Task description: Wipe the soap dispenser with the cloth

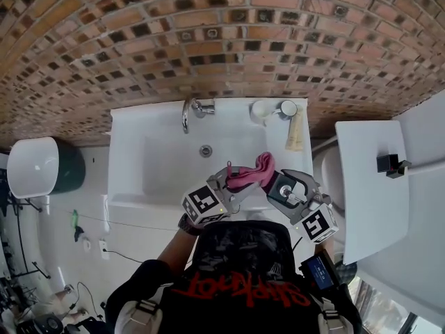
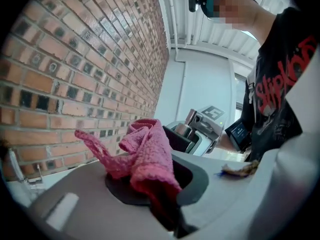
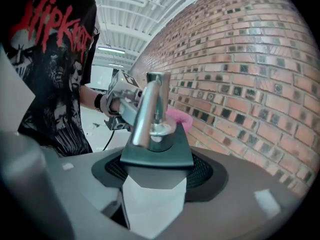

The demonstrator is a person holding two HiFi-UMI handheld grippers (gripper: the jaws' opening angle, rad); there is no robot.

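Over the front of the white sink (image 1: 128,158) my two grippers face each other. The left gripper (image 1: 235,181) (image 2: 156,186) is shut on a crumpled pink cloth (image 1: 252,175) (image 2: 145,156), which sticks up out of its jaws. The right gripper (image 1: 276,186) (image 3: 154,186) is shut on the soap dispenser (image 1: 284,189) (image 3: 152,204), a white bottle with a black top and a chrome pump. From the left gripper view the dispenser (image 2: 186,132) sits just past the cloth. In the right gripper view the cloth (image 3: 178,118) shows right behind the pump; whether they touch I cannot tell.
A chrome faucet (image 1: 189,111) and a drain (image 1: 205,150) are at the sink's back, with two round items (image 1: 277,108) and a tube (image 1: 295,132) at its back right. A white counter (image 1: 368,186) with a black object (image 1: 391,163) is to the right. A brick wall (image 1: 222,40) stands behind.
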